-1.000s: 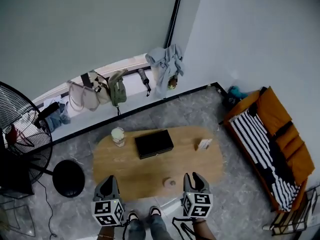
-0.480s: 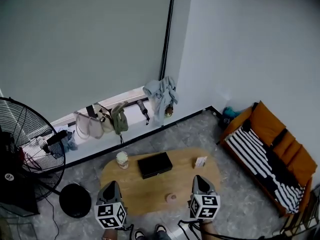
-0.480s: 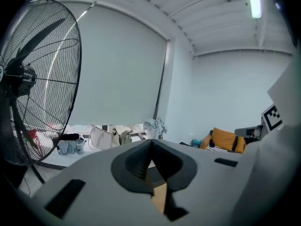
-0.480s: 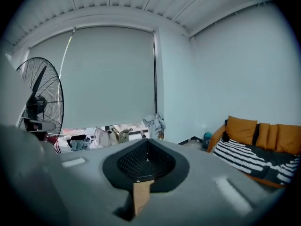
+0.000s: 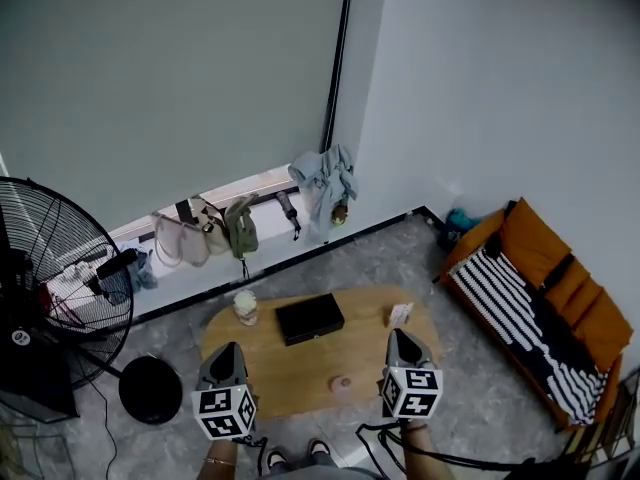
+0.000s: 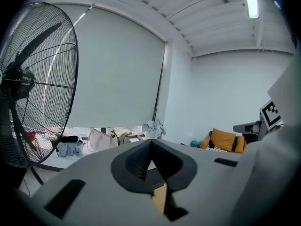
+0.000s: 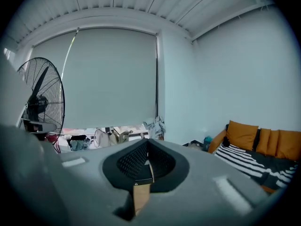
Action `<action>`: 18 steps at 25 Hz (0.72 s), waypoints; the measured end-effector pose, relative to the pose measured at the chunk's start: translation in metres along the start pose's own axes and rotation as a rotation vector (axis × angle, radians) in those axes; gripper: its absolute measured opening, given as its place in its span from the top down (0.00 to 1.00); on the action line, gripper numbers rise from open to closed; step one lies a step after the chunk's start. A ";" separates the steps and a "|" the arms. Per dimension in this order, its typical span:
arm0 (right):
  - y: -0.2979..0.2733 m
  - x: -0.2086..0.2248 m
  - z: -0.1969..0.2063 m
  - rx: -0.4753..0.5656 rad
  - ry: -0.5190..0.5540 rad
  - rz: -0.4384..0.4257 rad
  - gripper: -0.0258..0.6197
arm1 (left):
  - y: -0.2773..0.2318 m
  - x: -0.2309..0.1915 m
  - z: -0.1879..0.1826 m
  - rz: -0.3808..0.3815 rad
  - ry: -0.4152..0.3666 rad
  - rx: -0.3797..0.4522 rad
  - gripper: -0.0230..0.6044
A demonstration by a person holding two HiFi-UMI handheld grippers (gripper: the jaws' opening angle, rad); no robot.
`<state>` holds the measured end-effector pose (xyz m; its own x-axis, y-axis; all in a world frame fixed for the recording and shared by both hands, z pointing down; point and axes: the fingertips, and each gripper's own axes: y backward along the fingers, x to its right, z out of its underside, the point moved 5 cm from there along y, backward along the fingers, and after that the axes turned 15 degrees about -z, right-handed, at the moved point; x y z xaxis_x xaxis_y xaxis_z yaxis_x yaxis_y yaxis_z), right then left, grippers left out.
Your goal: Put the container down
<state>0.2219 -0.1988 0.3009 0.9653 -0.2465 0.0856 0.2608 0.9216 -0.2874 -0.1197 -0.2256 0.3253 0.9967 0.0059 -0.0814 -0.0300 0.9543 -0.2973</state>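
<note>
Fingers on the left gripper (image 5: 227, 350) are shut tight with nothing in them, and the fingers on the right gripper (image 5: 400, 336) are shut and empty too. Both grippers are held up side by side, well apart. They point away from the person and tip a little down. At the very bottom you can see the tips of two shoes (image 5: 268, 460) and a bit of each arm. The picture edge cuts them off, and the grippers hide most of the hands.

Just past the grippers is the near edge of the oval wooden table (image 5: 290, 368). The small round container (image 5: 342, 384) sits on it close to that edge. It is between the two grippers, nearer the right one, and touches neither. It is too small to see well. Farther back on the table are a black box (image 5: 309, 318) in the middle, a pale cup (image 5: 245, 306) at the left and a little card box (image 5: 401, 315) at the right.

A big fan (image 5: 60, 268) stands on the left, with its round black foot (image 5: 150, 389) just beside the table's left end. Open grey floor (image 5: 470, 368) lies between the table and the orange sofa (image 5: 560, 278) on the right. Bags (image 5: 200, 236) and clothes (image 5: 322, 183) hang along the far wall under the grey blind (image 5: 180, 78)
</note>
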 end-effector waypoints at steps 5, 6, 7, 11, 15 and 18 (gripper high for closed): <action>-0.001 0.006 0.001 -0.014 -0.002 0.008 0.95 | -0.003 0.001 0.002 -0.011 -0.001 -0.012 0.97; -0.001 0.007 0.001 -0.016 -0.004 0.008 0.95 | -0.004 0.002 0.001 -0.010 -0.002 -0.013 0.97; -0.001 0.007 0.002 -0.020 -0.005 0.007 0.95 | -0.004 0.003 0.001 -0.009 -0.004 -0.012 0.97; -0.002 0.008 0.005 -0.069 0.008 0.014 0.95 | -0.008 0.006 0.001 -0.003 -0.012 -0.010 0.97; -0.002 0.008 0.005 -0.076 -0.005 0.026 0.95 | -0.009 0.007 0.001 0.000 -0.022 -0.009 0.97; -0.002 0.009 0.005 -0.075 -0.006 0.024 0.95 | -0.008 0.009 0.001 0.000 -0.025 -0.009 0.97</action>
<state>0.2303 -0.2013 0.3065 0.9713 -0.2227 0.0838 0.2379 0.9022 -0.3599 -0.1108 -0.2332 0.3281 0.9982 0.0138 -0.0582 -0.0310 0.9514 -0.3063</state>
